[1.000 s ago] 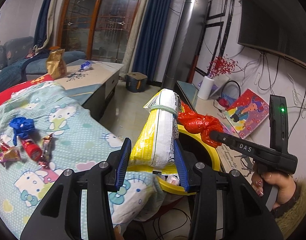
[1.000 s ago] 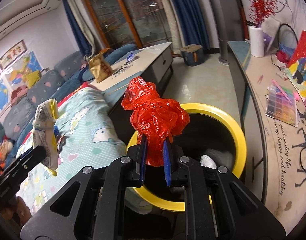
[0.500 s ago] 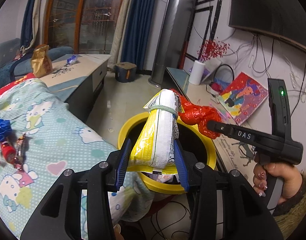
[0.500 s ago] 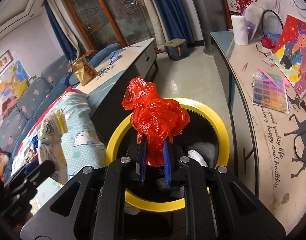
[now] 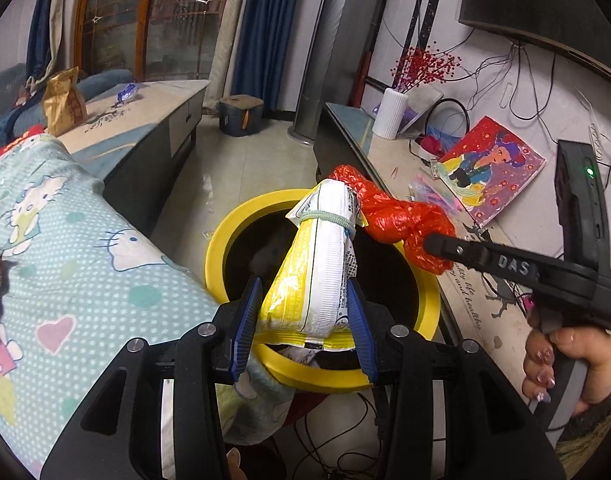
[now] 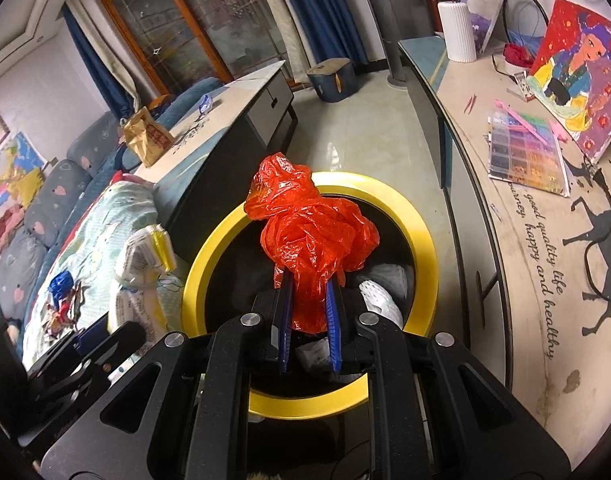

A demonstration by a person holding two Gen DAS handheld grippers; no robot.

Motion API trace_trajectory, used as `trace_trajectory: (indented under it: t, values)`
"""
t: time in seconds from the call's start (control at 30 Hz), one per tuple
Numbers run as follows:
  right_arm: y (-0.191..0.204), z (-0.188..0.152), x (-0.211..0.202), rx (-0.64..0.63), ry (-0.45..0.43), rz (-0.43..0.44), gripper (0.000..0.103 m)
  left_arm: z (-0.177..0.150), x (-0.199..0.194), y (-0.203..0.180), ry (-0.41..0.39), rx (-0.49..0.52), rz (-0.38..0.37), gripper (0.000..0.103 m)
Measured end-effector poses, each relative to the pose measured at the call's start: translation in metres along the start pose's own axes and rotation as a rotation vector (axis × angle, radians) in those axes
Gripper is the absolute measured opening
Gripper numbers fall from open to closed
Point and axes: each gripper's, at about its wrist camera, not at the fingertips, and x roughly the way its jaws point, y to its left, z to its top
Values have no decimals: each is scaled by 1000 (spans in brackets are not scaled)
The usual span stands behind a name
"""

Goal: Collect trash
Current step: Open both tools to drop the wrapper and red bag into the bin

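Note:
A yellow-rimmed black bin [image 5: 221, 248] [image 6: 425, 240] stands on the floor between the bed and a long cabinet. My left gripper [image 5: 305, 284] is shut on a yellow and white snack bag [image 5: 321, 256] bound with a rubber band, held over the bin's near rim. My right gripper [image 6: 308, 278] holds a crumpled red plastic bag [image 6: 309, 232] over the bin's mouth; its jaws are opening, and the bag is still between the pads. In the left wrist view the red bag [image 5: 401, 220] hangs just right of the snack bag. White trash [image 6: 379, 300] lies inside the bin.
A bed with a cartoon-cat sheet [image 5: 65, 248] lies left of the bin, with candy wrappers [image 6: 63, 300] on it. A low table [image 5: 145, 108] behind it carries a brown bag [image 5: 63, 100]. The cabinet [image 6: 525, 240] on the right holds a painting, a white vase and a bead box.
Both grippers have moved forward and down over the bin, which now looks larger and nearer. The right jaws have parted slightly around the red bag.

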Motion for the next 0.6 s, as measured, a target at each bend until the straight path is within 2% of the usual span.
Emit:
trace_trajectory:
  t: [0.07, 0.1, 0.13, 0.17, 0.23, 0.37, 0.6]
  values:
    - [-3, -1, 3, 8, 13, 1, 15, 4, 5, -1, -12, 3, -7, 42]
    - [-5, 0, 5, 21, 18, 4, 23, 7, 7, -1, -20, 7, -4, 45]
    - [-7, -1, 6, 33, 25, 13, 28, 10, 10, -1, -20, 7, -1, 60]
    - [-9, -1, 6, 50, 27, 13, 38, 12, 13, -1, -21, -4, -2, 77]
    - [-10, -2, 4, 60, 17, -6, 42, 15, 11, 2, -34, -22, -11, 88]
    - [-8, -1, -2, 50, -18, -18, 56, 15, -1, 3, -71, -15, 28, 95]
    - [12, -1, -12, -19, -61, 14, 58, 10, -26, 23, -99, -80, 90, 96]
